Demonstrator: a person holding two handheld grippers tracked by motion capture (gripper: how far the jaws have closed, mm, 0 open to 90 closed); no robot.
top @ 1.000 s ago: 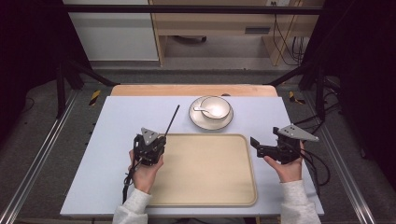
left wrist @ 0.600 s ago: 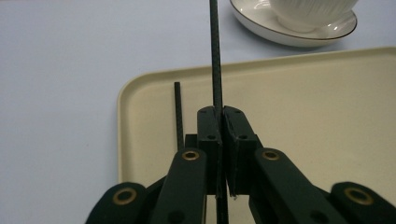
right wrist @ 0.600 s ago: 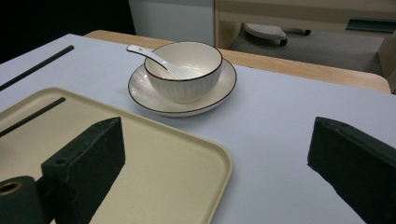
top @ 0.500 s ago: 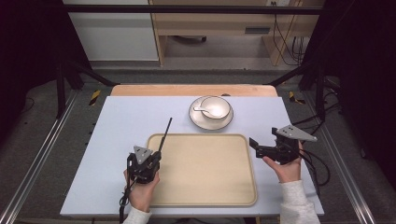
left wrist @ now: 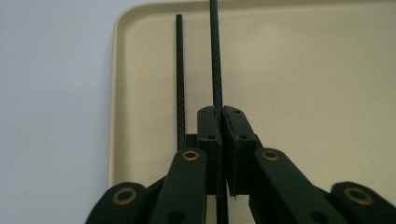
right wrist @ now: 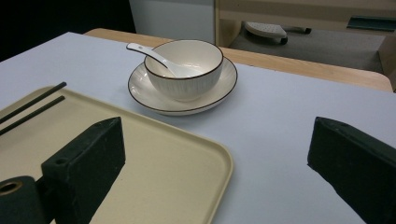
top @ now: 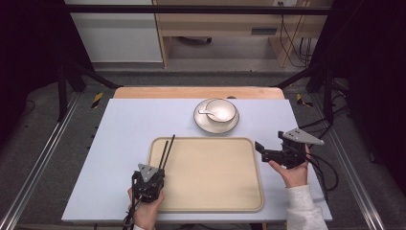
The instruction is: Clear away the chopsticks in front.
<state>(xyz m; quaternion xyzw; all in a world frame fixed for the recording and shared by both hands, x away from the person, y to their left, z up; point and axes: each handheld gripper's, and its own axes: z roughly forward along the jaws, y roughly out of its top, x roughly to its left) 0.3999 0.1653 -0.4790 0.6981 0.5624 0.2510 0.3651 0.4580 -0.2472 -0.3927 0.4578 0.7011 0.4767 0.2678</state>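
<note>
Left gripper clamped on black chopsticks over beige tray, right gripper jaws apart, bowl with spoon on saucer, no legible writing.

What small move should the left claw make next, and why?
Probably open and let go. The left claw is shut on one chopstick, which lies along the tray's left edge beside the other chopstick, both pointing the same way. Whether it fully rests on the tray can't be told.

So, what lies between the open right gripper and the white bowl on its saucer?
Only the beige tray's far corner and bare grey table, seen in the right gripper view before the bowl.
</note>
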